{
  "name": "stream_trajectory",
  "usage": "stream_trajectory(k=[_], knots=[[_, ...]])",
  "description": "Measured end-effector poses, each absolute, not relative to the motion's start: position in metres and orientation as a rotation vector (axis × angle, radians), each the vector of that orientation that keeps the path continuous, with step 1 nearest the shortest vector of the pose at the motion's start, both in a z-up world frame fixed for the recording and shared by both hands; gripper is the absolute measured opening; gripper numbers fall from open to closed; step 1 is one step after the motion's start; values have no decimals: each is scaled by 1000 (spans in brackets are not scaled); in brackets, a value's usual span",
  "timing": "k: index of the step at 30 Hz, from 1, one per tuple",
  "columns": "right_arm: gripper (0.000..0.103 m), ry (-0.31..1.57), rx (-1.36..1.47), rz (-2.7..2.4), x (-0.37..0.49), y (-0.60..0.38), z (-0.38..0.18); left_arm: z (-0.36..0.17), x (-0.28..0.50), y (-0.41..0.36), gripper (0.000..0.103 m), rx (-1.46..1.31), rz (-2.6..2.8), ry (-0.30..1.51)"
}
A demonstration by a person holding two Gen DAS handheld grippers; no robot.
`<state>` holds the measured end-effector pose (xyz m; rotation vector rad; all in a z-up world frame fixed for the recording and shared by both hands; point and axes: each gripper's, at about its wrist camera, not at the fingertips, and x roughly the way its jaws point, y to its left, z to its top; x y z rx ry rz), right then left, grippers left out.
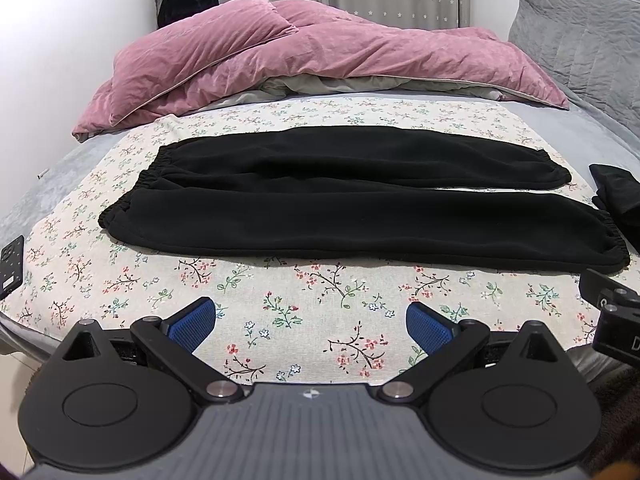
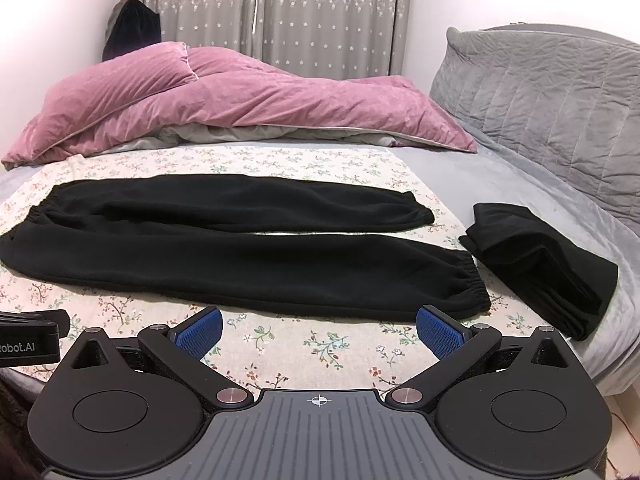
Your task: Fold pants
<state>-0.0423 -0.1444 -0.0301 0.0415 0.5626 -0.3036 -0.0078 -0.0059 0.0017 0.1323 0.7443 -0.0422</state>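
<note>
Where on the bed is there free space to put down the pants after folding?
Bare patches: the floral cloth between the spread black pants and the near bed edge, and the grey sheet between the folded black garment and the pink duvet. It is crowded at the far side, under the duvet.

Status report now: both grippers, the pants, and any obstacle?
Left gripper open, right gripper open, both empty. Black pants flat, unfolded, on floral sheet. Folded black garment beside the cuffs, apart.

Bed [image 2: 520,184], starred grey curtains [image 2: 280,20]
</note>
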Motion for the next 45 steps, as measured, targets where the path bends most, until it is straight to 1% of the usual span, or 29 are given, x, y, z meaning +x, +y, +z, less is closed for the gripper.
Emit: stream_trajectory(k=[9,23,28,31,36,40,45], knots=[[103,576,49,-301,-40,-148,-32,-4,0,-2,103,146,-21,761],[103,619,25,-297,-15,-139,-41,-14,20,2,103,142,-18,779],[103,667,40,-272,-1,-144,-49,-19,33,13,103,161,-46,701],[103,712,79,-247,12,-161,-57,-22,58,37,103,172,-12,713],[103,752,119,-315,24,-196,-67,-28,102,105,103,25,13,816],[103,778,83,-322,34,-205,-77,-38,133,157,103,-60,120,847],[103,786,135,-308,46,-230,-85,-54,165,209,103,-198,162,868]])
